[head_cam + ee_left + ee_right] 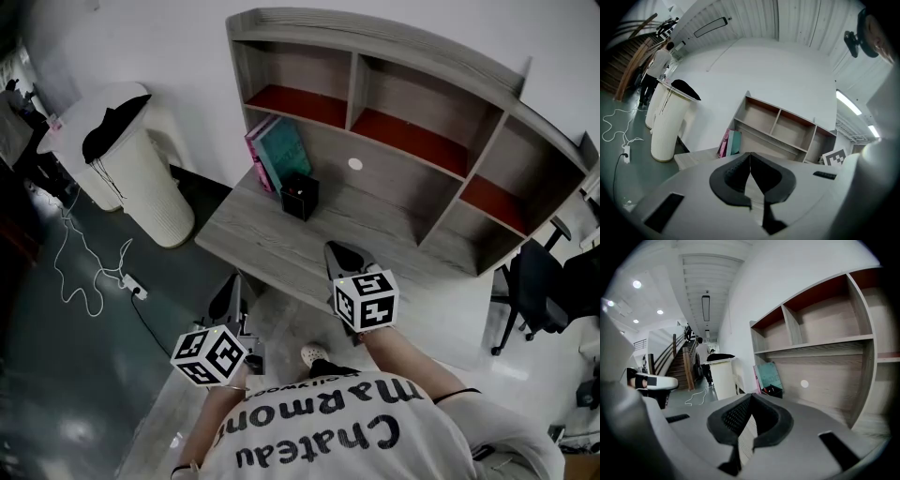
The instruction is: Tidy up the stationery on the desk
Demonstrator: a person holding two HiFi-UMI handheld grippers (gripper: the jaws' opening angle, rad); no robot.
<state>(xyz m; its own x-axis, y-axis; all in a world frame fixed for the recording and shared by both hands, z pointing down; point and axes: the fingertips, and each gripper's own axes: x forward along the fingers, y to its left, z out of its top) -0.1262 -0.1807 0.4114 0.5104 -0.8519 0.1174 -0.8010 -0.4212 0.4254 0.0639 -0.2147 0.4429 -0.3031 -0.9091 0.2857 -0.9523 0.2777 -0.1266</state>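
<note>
grey desk [272, 234] under a shelf unit [356, 89]: books [279, 150] lean at rear left, black box [300, 197] just beside. left gripper [230, 292] off the front edge, right gripper [342, 258] above it; both clenched, empty.

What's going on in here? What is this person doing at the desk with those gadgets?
A person stands at a desk with a hand-held gripper in each hand. The left hand-held gripper and the right hand-held gripper are both shut on nothing. Some books lean against the shelf unit, with a black box beside them; neither is being touched.
</note>
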